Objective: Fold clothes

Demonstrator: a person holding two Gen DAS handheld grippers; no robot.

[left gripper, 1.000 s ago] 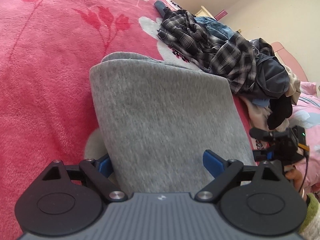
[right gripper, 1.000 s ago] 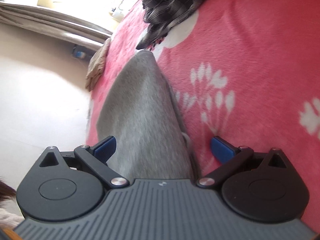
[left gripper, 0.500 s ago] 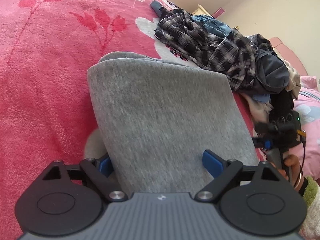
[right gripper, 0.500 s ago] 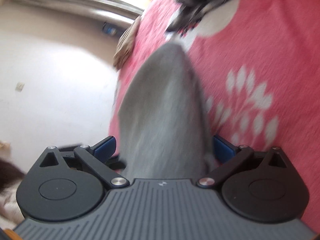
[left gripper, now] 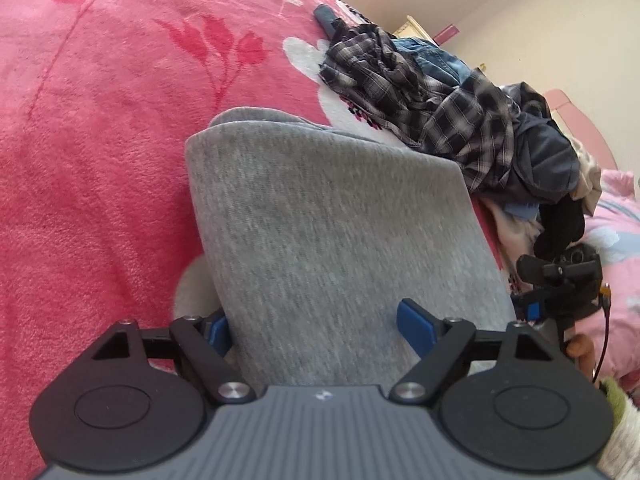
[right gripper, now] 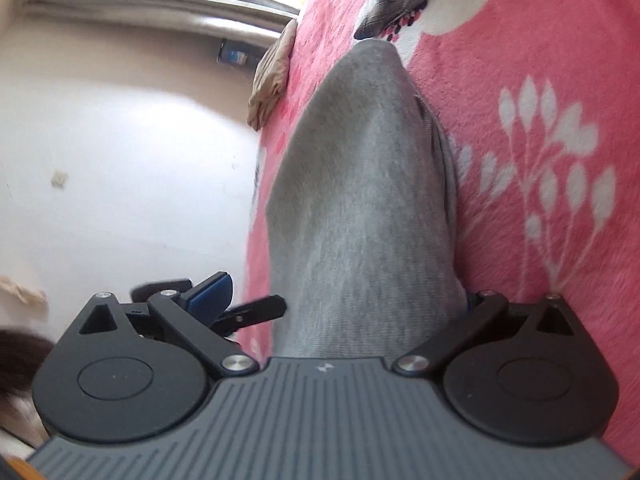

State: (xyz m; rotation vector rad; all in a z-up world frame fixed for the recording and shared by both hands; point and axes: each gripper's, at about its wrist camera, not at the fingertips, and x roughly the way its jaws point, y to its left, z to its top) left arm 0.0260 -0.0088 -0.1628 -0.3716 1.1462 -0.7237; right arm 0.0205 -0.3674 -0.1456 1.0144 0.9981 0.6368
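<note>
A grey folded garment (left gripper: 340,232) lies on the red floral blanket (left gripper: 100,140). My left gripper (left gripper: 316,332) is open, its blue pads (left gripper: 416,330) set wide on either side of the garment's near edge, the cloth running between them. In the right wrist view the same grey garment (right gripper: 368,200) rises between the jaws of my right gripper (right gripper: 340,300), which is open; its left blue pad (right gripper: 212,296) is clear of the cloth and the right pad is hidden behind it. The right gripper (left gripper: 560,280) also shows at the garment's right edge in the left wrist view.
A heap of unfolded clothes with a plaid shirt (left gripper: 432,100) and dark items (left gripper: 548,160) lies beyond the garment. A pink pillow (left gripper: 616,240) is at the far right. The bed edge and pale floor (right gripper: 120,160) lie to the left in the right wrist view.
The right wrist view has swung and shifted so the grey cloth now covers its right pad. The left gripper has hardly moved; both stay open.
</note>
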